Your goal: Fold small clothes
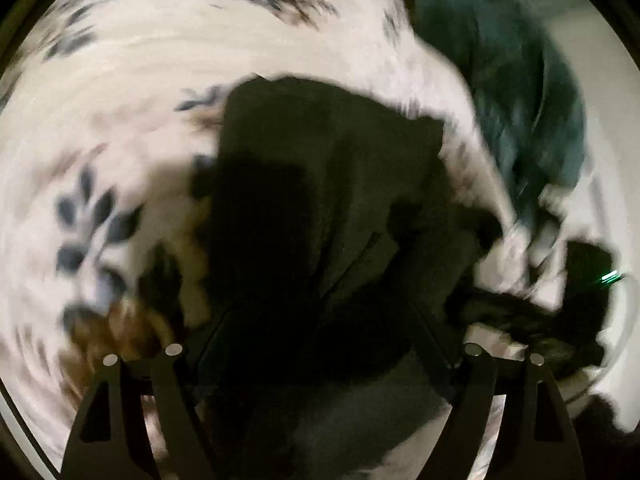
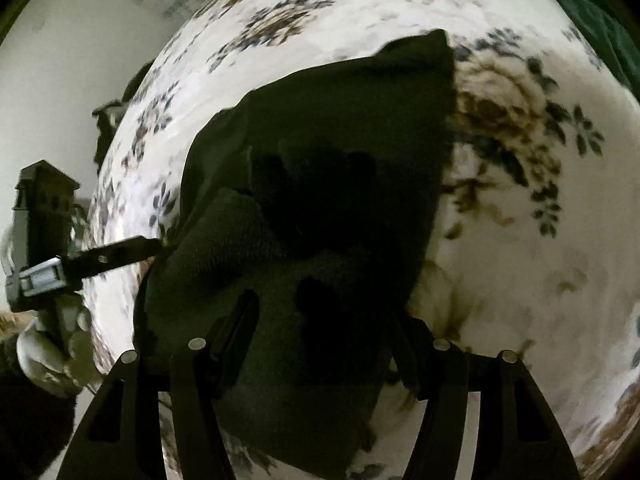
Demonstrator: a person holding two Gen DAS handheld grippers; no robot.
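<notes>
Right wrist: dark garment (image 2: 320,184) between gripper (image 2: 320,344) fingers.

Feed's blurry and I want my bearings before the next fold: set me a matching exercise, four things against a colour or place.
Things:
1. garment
2. sheet
3. cloth
4. left gripper

Colour or place:
A. white with flowers
B. teal, beyond the sheet
C. at the garment's edge, in the right wrist view
D. dark, lying on the sheet

Pairs: 1-D, 2-A, 3-B, 4-C
</notes>
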